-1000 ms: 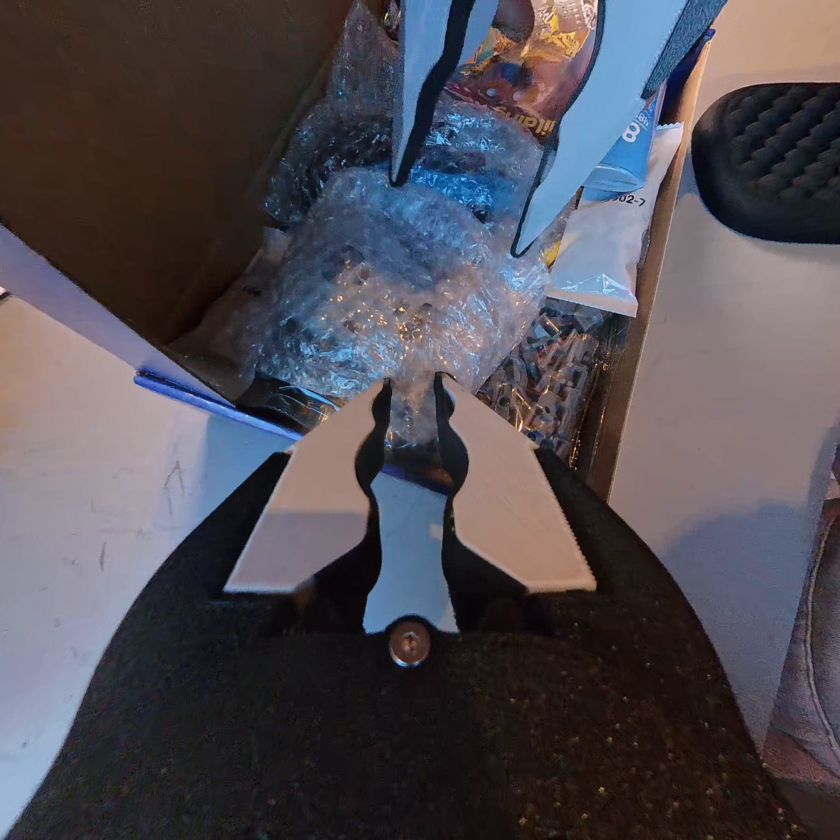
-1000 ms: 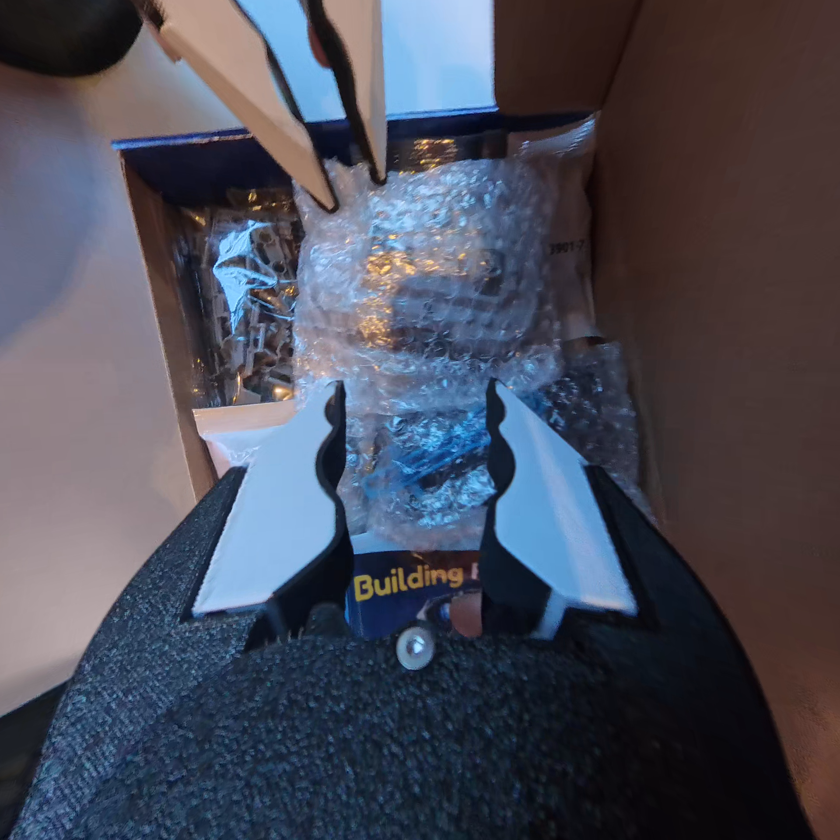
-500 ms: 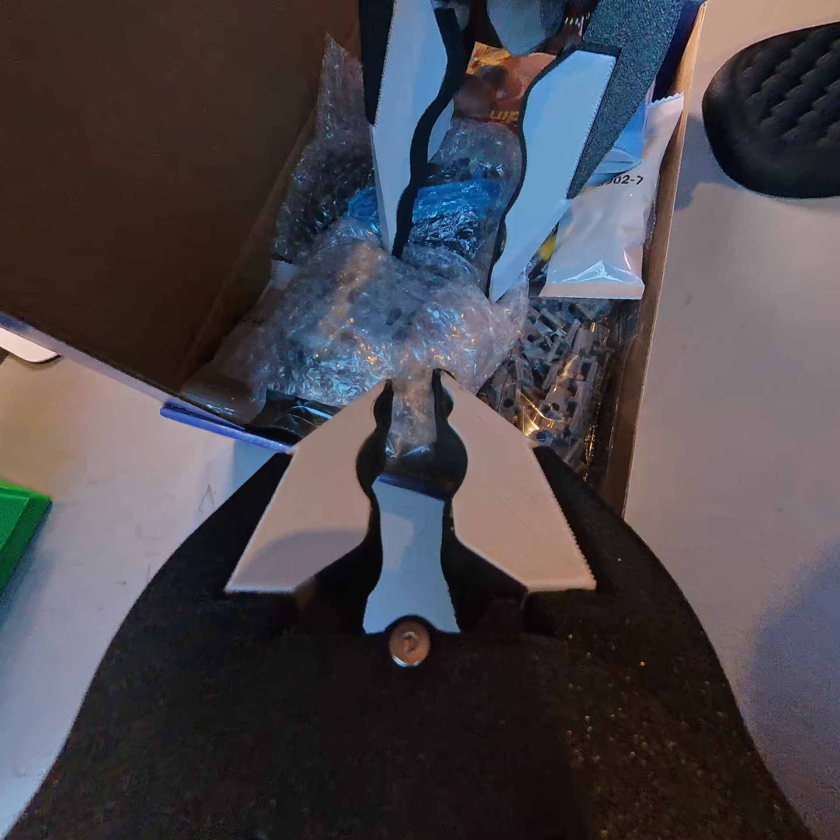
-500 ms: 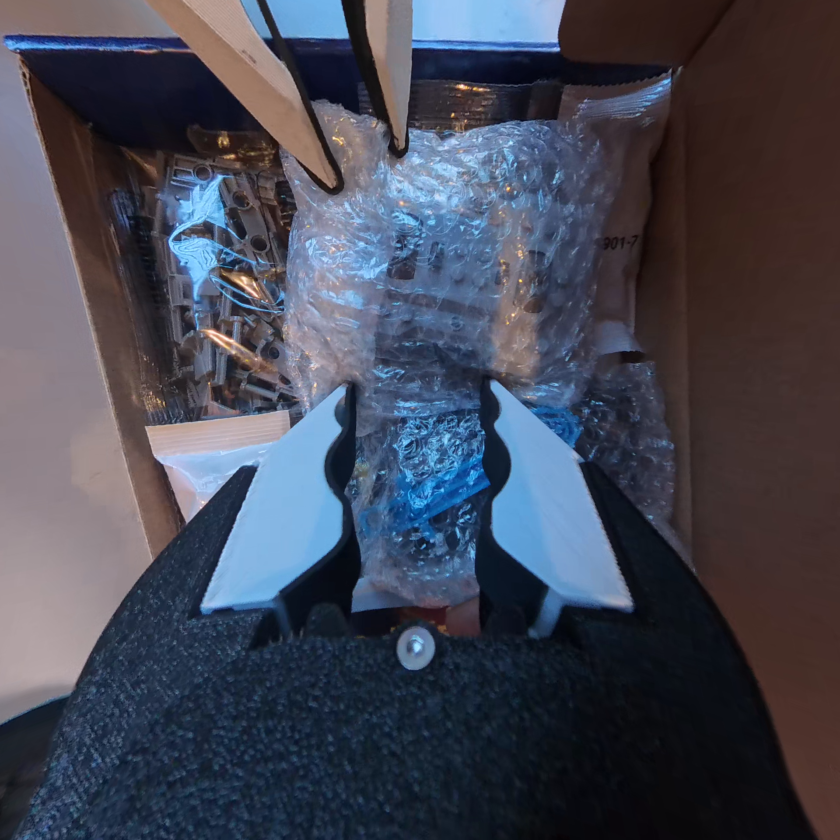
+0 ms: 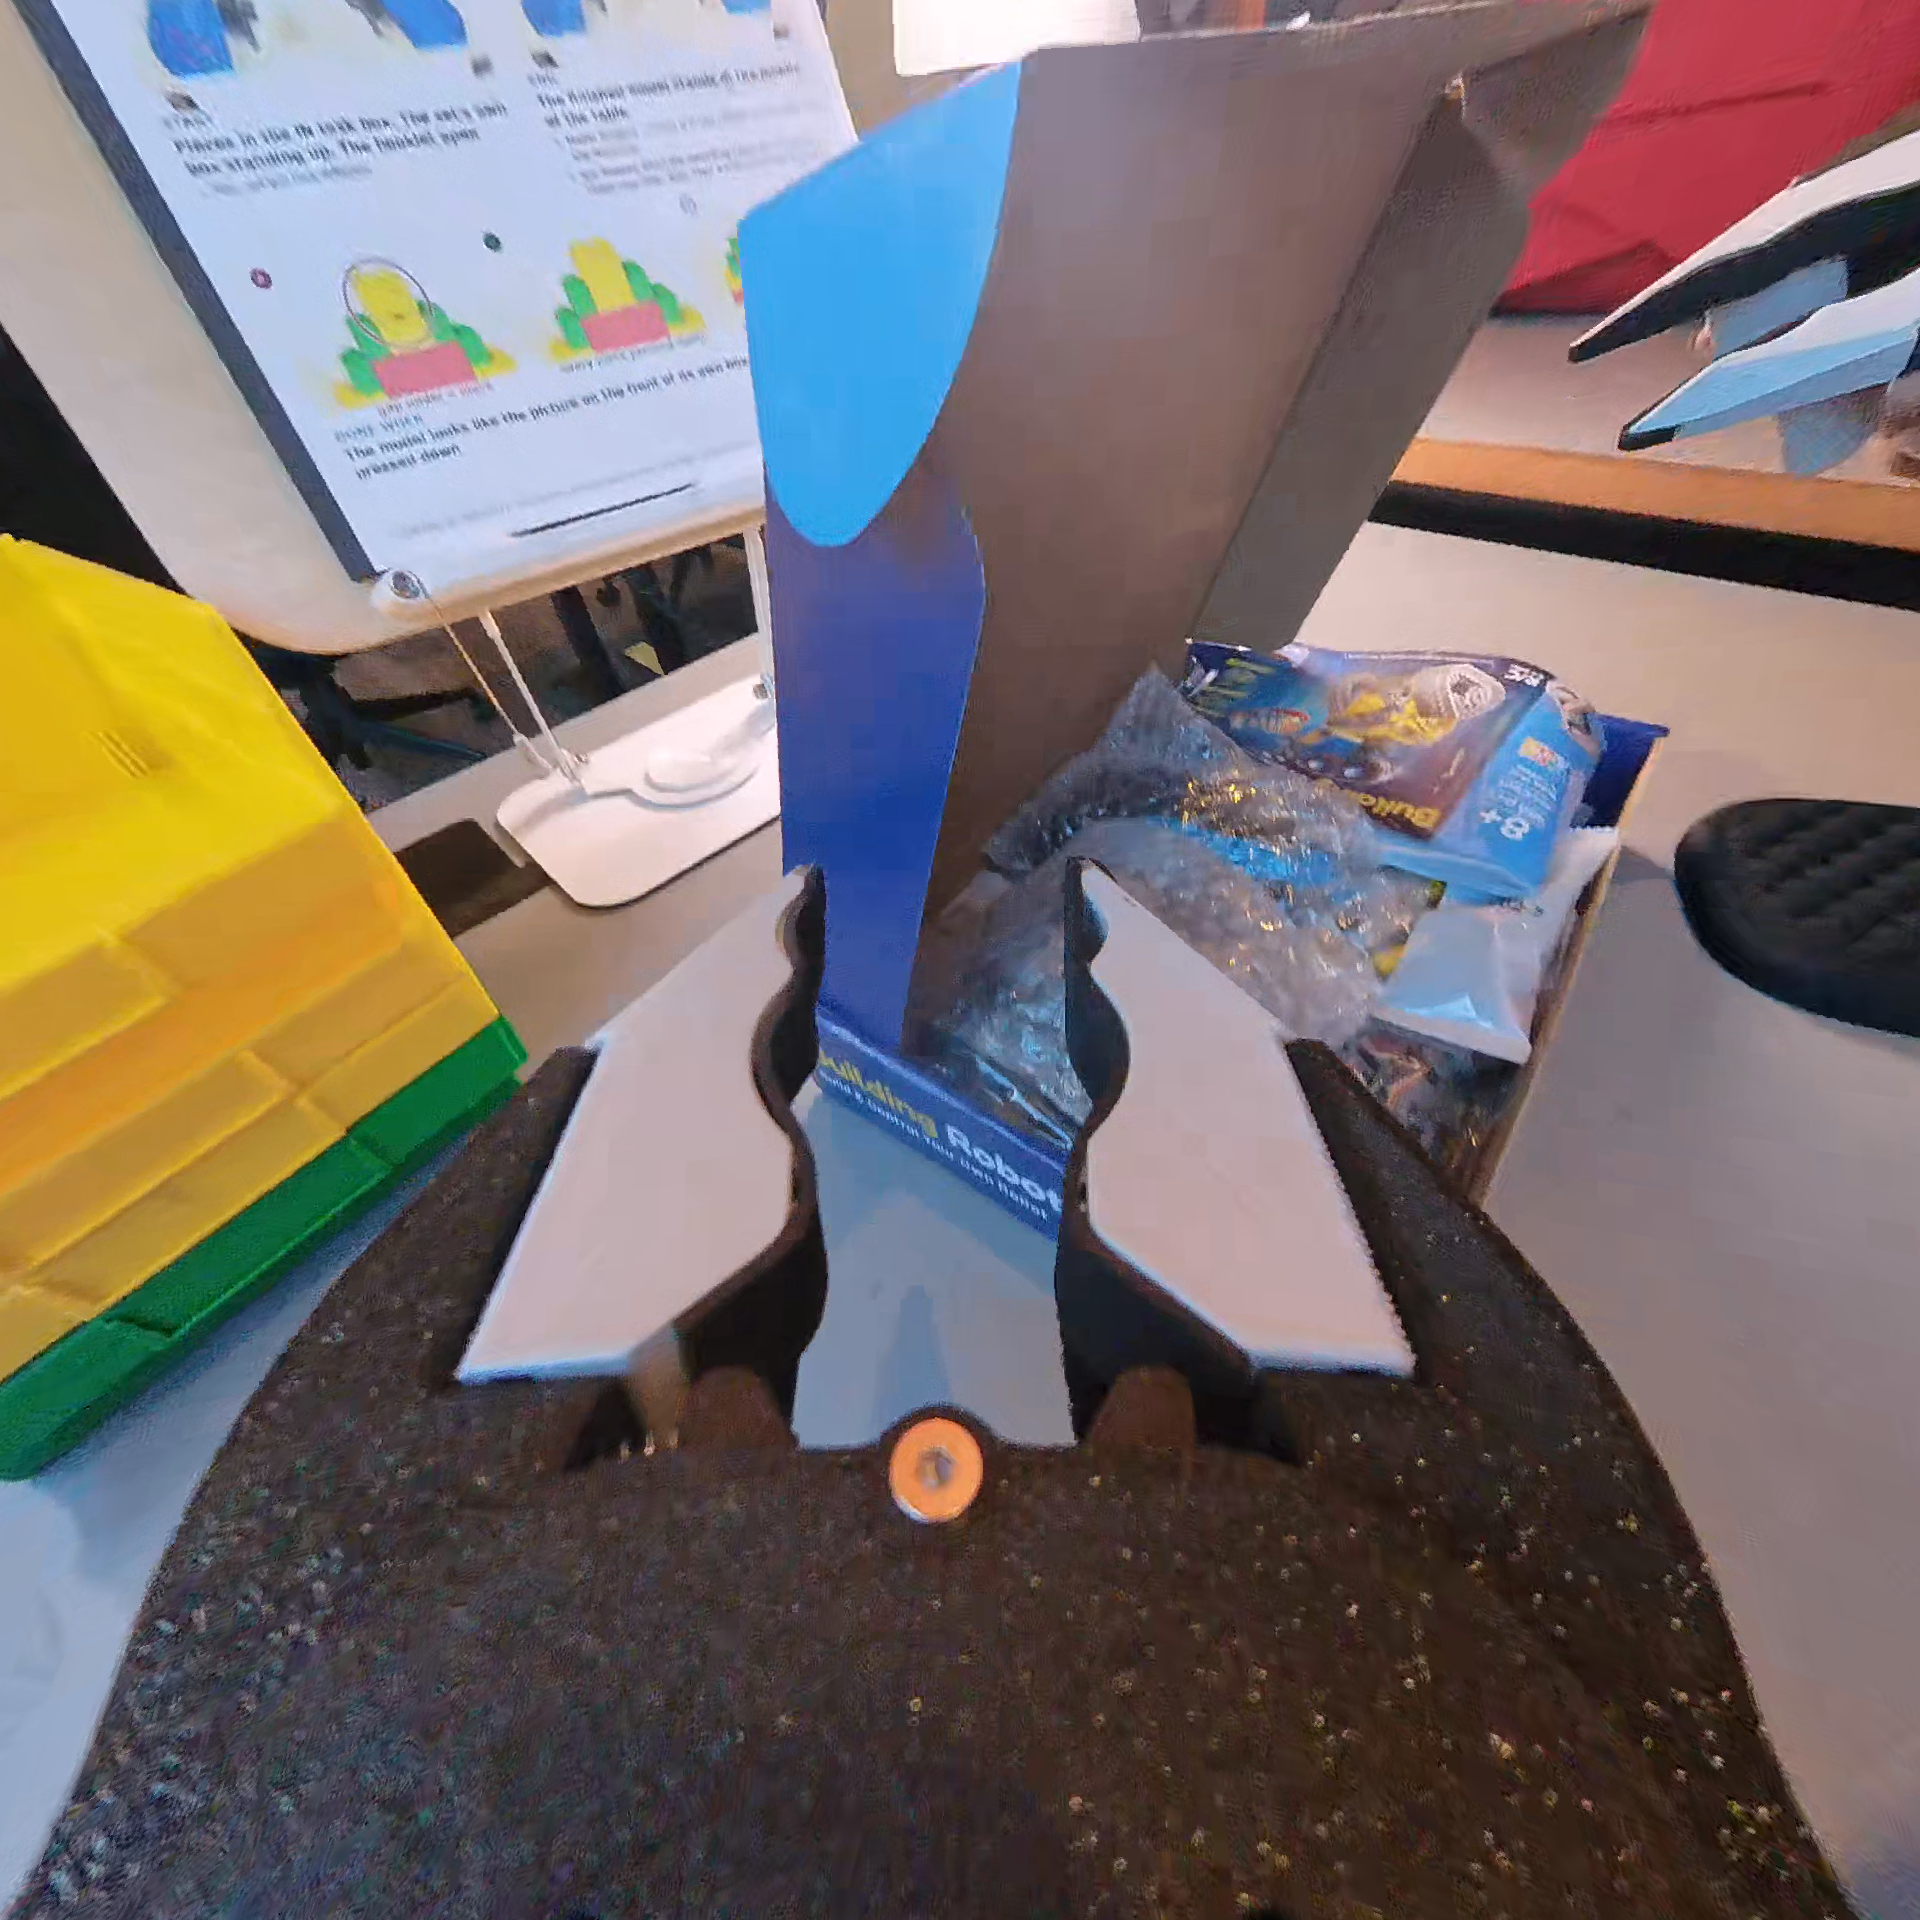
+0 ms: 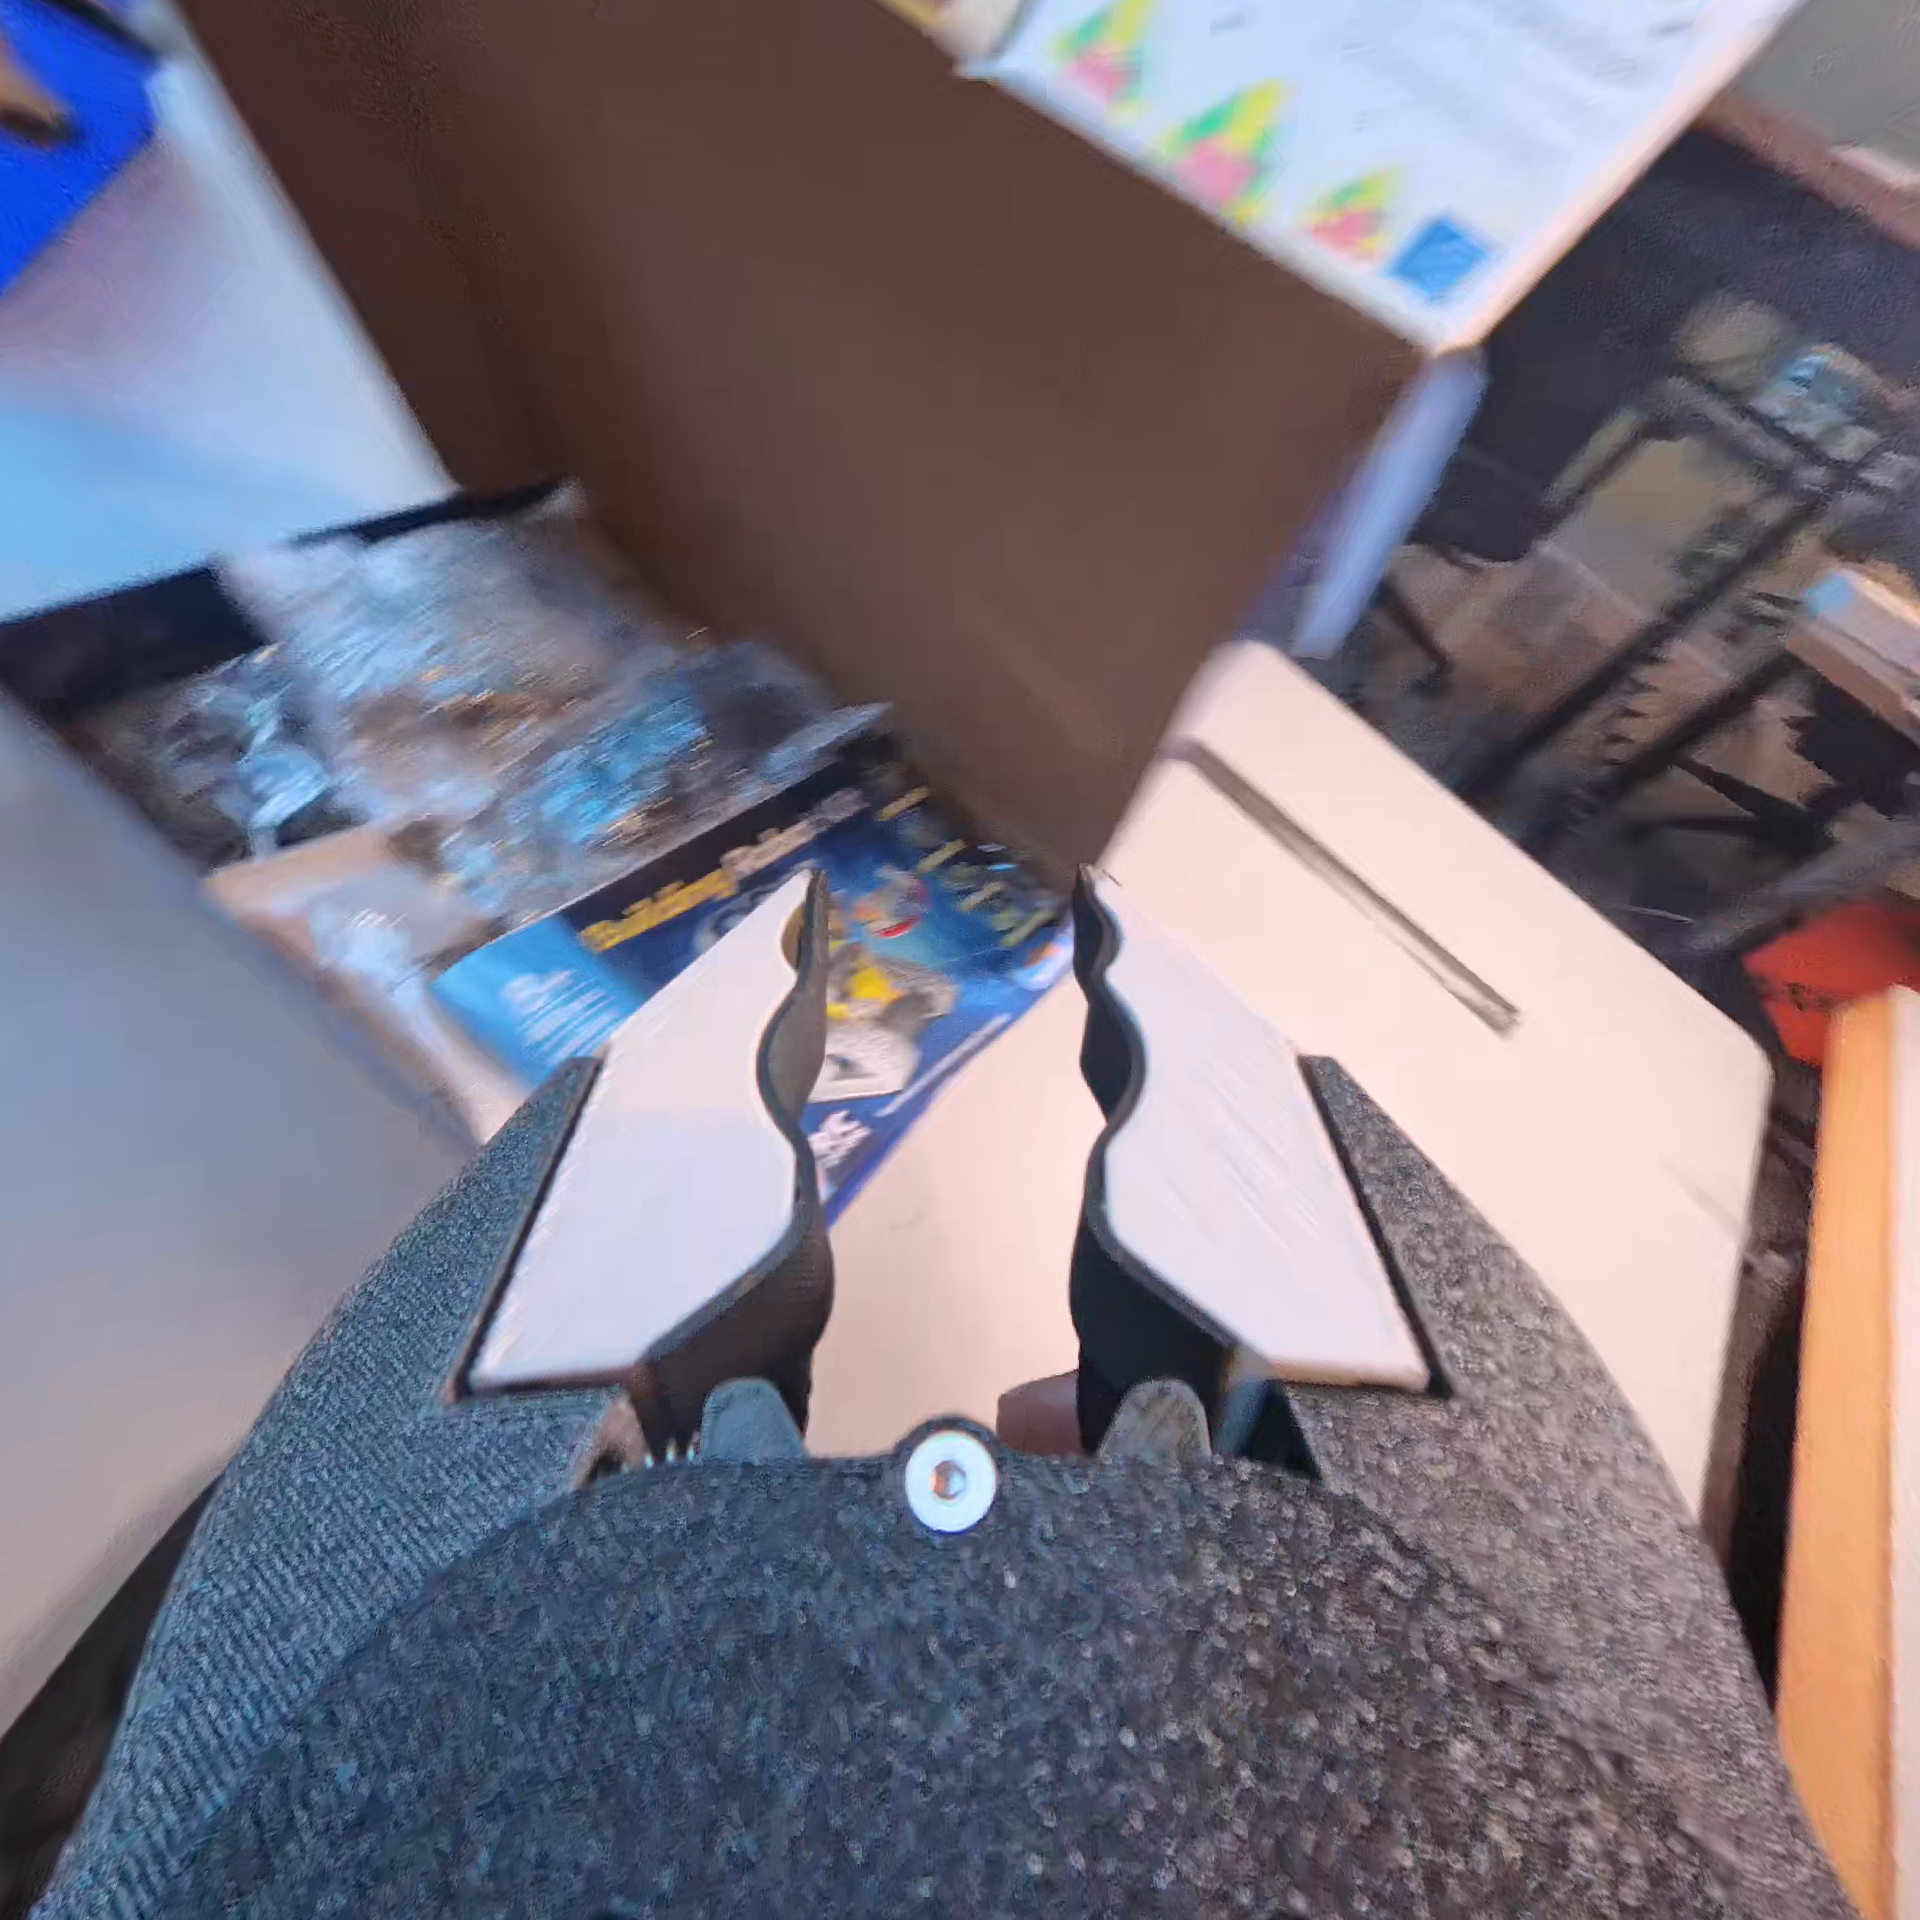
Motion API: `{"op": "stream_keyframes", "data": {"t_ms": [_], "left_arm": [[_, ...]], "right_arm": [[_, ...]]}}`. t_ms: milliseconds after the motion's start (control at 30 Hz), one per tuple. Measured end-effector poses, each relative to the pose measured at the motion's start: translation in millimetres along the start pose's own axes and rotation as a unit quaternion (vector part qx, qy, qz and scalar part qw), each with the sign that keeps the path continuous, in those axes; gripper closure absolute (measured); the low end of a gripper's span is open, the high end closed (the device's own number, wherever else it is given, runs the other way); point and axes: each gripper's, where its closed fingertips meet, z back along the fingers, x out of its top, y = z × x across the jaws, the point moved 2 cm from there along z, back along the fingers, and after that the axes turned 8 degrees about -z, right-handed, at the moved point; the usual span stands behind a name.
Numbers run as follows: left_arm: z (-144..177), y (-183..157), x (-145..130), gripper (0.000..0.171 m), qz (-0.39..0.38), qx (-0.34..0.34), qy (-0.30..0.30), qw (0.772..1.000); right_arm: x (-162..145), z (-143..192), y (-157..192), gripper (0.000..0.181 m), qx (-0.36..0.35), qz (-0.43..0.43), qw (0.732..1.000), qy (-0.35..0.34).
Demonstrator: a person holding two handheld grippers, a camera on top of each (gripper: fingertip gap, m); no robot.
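Both grippers withdrawn, left gripper agape before open box.

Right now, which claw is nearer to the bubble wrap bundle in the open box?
Left. The left claw hovers open at the box's near edge, right beside the bubble wrap bundle. The right claw is open, up off the box's far side.

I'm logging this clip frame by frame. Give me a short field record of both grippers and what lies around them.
left gripper: open, empty, at the near end of the cardboard box
right gripper: open, empty, above the booklet; view blurred
box lid: raised
box contents: bubble-wrap bundles, white bag, booklet
beside box: yellow and green bins, instruction sheet on a stand, black pad
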Motion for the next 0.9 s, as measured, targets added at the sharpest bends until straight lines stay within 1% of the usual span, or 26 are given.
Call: {"op": "stream_keyframes", "data": {"t_ms": [67,100,167,200,233,267,300,333,400,433,467,500,533,567,600,667,700,767,833,900], "left_arm": [[-16,-2,10,0.127,-0.018,0.014,0.002,1.0],[-24,-1,13,0.127,-0.032,0.029,0.004,0.999],[-36,2,18,0.129,-0.045,0.063,0.01,0.997],[-39,5,19,0.135,-0.048,0.084,0.011,0.995],[-40,8,19,0.145,-0.052,0.106,0.014,0.993],[-40,9,18,0.151,-0.054,0.118,0.017,0.991],[-39,9,17,0.153,-0.05,0.123,0.018,0.991],[-38,8,16,0.155,-0.048,0.125,0.018,0.991],[-33,8,13,0.159,-0.048,0.128,0.013,0.991],[-32,7,12,0.159,-0.044,0.121,0.01,0.992],[-31,6,11,0.159,-0.042,0.113,0.007,0.993],[-31,6,11,0.159,-0.043,0.11,0.006,0.993],[-31,6,12,0.159,-0.048,0.109,0.005,0.993],[-32,6,12,0.159,-0.05,0.108,0.005,0.993],[-33,6,13,0.159,-0.05,0.105,0.004,0.993],[-35,6,15,0.158,-0.046,0.101,0.003,0.994],[-35,6,15,0.157,-0.045,0.096,0.004,0.994],[-34,7,15,0.157,-0.042,0.094,0.005,0.995],[-29,8,17,0.159,-0.039,0.092,-0.006,0.995],[-21,8,20,0.151,-0.024,0.083,-0.02,0.996]], "right_arm": [[11,0,-29,0.134,-0.042,-0.028,0.998,-0.042],[14,-5,-37,0.133,-0.049,-0.033,0.997,-0.049],[17,-26,-42,0.127,-0.036,-0.049,0.997,-0.04],[19,-35,-43,0.128,-0.033,-0.054,0.997,-0.04],[19,-44,-46,0.133,-0.038,-0.052,0.997,-0.037],[18,-50,-49,0.145,-0.048,-0.044,0.997,-0.031],[15,-55,-51,0.164,-0.053,-0.033,0.998,-0.021],[13,-58,-50,0.171,-0.053,-0.027,0.998,-0.019],[5,-56,-49,0.173,-0.063,-0.024,0.998,-0.017],[-5,-53,-46,0.16,-0.062,-0.04,0.997,-0.004],[-18,-50,-40,0.138,-0.046,-0.068,0.996,0.02],[-33,-49,-28,0.125,-0.01,-0.1,0.994,0.05],[-49,-48,-12,0.122,0.036,-0.127,0.988,0.081],[-65,-49,1,0.113,0.07,-0.147,0.98,0.111],[-79,-52,11,0.104,0.095,-0.166,0.972,0.137],[-103,-59,24,0.094,0.135,-0.202,0.952,0.188],[-108,-63,27,0.094,0.135,-0.203,0.95,0.196],[-112,-66,26,0.096,0.103,-0.166,0.96,0.202],[-105,-59,23,0.101,0.08,-0.125,0.969,0.195],[-90,-46,23,0.103,0.077,-0.054,0.983,0.157]]}}
